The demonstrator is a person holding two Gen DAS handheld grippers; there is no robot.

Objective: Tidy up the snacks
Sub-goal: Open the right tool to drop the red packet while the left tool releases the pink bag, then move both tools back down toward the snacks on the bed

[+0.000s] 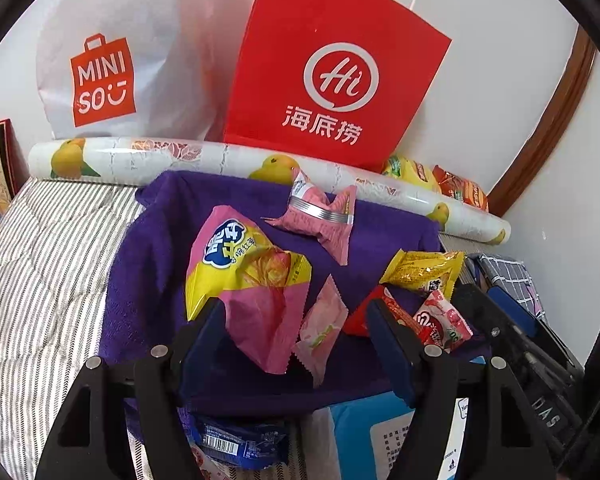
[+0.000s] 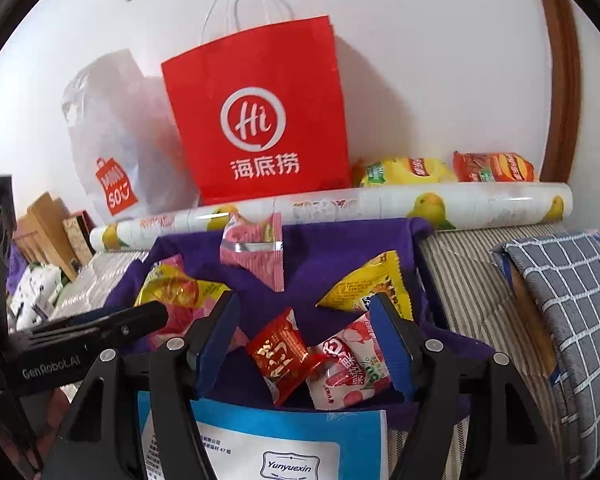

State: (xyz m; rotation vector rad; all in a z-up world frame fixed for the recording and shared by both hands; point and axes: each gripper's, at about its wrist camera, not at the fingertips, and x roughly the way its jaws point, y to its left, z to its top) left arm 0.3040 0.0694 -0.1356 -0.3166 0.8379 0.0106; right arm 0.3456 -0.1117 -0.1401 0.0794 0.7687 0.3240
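The left gripper [image 1: 296, 332] is open — its two blue fingers [image 1: 204, 344] stand wide apart over a purple towel [image 1: 160, 248]. Between them lie the bottom of a big pink and yellow snack bag [image 1: 244, 276] and a small pale pink packet [image 1: 320, 330]. I cannot tell if the fingers touch them.

The right gripper [image 2: 304, 336] is open too. A small red packet [image 2: 280, 354] and a pink and white packet [image 2: 348, 364] lie side by side between its fingers, on the same towel. The fingers do not squeeze them.

A little farther out sit a yellow packet [image 2: 370, 286] and a pink packet with a silver stripe [image 1: 320, 214]. A blue and white box [image 2: 284, 440] is under the near edge of the towel.

Behind the towel lies a long roll with yellow fruit on it [image 1: 228, 160]. Past the roll, a red paper bag [image 1: 332, 68] and a white plastic bag [image 1: 116, 56] lean on the wall — two chip bags [image 2: 448, 170] sit beside the red one.
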